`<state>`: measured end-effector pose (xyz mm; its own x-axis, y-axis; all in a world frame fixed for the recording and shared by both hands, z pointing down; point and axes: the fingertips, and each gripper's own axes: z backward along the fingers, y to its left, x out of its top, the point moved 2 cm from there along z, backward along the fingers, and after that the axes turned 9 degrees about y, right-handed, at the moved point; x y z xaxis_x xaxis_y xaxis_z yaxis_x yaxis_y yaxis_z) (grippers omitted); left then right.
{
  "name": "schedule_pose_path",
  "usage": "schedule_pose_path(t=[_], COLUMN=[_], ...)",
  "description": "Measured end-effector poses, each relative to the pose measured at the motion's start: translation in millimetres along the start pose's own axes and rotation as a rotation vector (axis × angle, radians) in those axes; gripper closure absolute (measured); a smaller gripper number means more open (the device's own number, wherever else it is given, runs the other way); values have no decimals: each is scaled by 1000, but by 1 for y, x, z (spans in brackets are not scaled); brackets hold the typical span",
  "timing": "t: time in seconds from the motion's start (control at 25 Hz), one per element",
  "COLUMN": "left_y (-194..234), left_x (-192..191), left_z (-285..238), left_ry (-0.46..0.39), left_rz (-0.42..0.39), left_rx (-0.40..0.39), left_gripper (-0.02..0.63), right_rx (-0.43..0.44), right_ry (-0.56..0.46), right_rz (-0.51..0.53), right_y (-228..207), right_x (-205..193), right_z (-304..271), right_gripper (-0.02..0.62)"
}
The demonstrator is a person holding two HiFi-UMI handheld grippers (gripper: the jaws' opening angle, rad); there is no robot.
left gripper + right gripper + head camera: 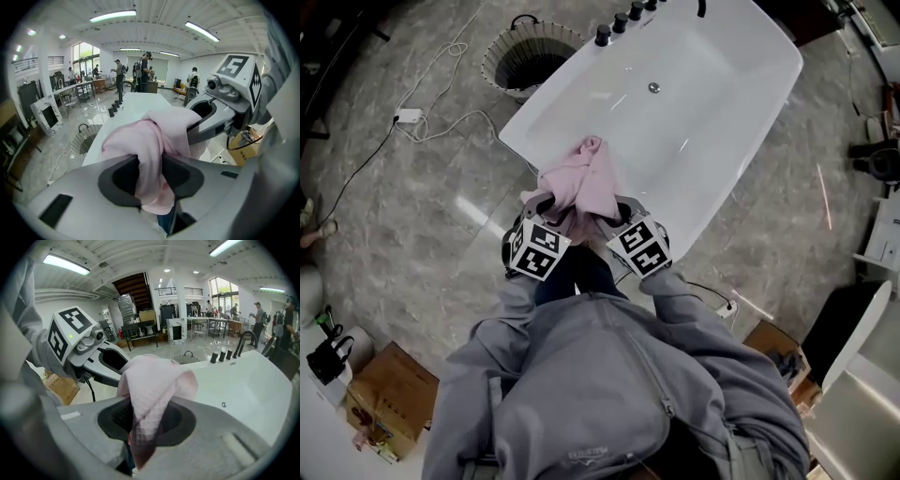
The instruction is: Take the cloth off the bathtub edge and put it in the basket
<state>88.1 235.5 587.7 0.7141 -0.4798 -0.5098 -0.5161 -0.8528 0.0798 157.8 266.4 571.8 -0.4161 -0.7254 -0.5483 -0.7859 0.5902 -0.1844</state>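
Grey stone floor [422, 206], white bathtub [703, 131]: pink cloth [581, 180] pinched by both left gripper [542, 204] and right gripper [622, 210], possibly clear of the edge; transfer to basket [525, 54] outstanding.

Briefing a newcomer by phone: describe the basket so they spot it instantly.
Find the big white bathtub. On the floor off its tap-end corner stands the basket. It is round, open-topped and ribbed, unlike the flat power strip nearby.
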Motion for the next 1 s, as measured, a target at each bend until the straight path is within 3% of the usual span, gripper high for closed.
schedule_pose_path(t=[0.52,1.0], left_y=[38,135], left_x=[14,-26], left_z=[93,159], left_ry=[-109,-191], left_rz=[128,300], left_rx=[204,378], left_gripper=[466,468], right_rx=[76,168], right_ry=[-99,-143], right_rz=[207,386], right_y=[28,77], right_x=[87,197], right_z=[26,-27], right_gripper=[505,505])
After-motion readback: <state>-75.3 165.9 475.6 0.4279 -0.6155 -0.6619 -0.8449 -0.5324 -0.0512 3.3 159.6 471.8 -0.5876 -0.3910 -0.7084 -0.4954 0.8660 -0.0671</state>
